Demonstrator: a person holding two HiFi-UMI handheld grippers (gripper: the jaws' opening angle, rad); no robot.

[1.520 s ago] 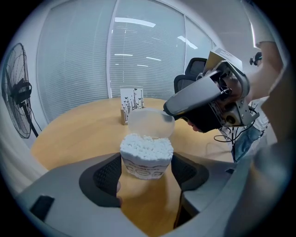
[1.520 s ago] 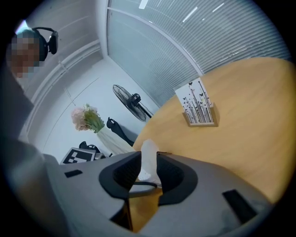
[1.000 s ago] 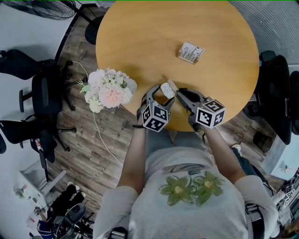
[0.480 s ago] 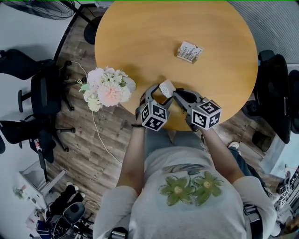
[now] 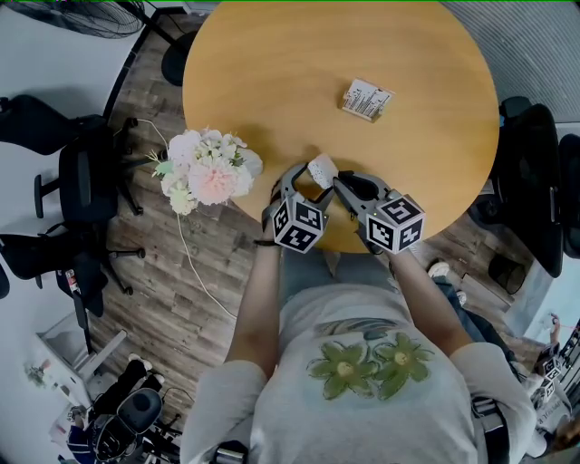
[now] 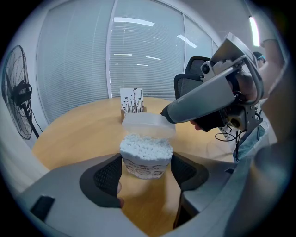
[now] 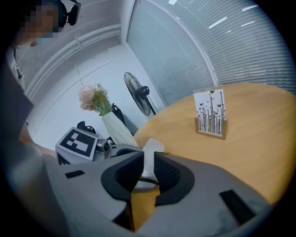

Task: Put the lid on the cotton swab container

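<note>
The fingers of our left gripper (image 6: pixel 147 172) clamped the container (image 6: pixel 145 155) upright. Just above the container, the fingers of our right gripper (image 7: pixel 149 169), newly tightened, pinched the rim of the tilted lid (image 6: pixel 148 125). We judged the lid needed levelling and centring before pressing down. Its far rim and the container's base were hard to see.

In front of you lies a round wooden table (image 5: pixel 272 82), and just off its middle, toward two o'clock, a small wooden stand (image 5: pixel 368 101) holds a black-and-white printed card. At the rim's eight o'clock sits a bouquet of pale pink and white flowers (image 5: pixel 207 172) in a white vase. Beyond it, at nine o'clock, dark office chairs (image 5: pixel 86 181) stand on the plank floor (image 5: pixel 172 272) – another chair (image 5: pixel 539 190) waits at four o'clock. A standing fan (image 5: pixel 82 16) is out at ten o'clock, and a thin pale cable (image 5: pixel 195 263) trails across the floor.
</note>
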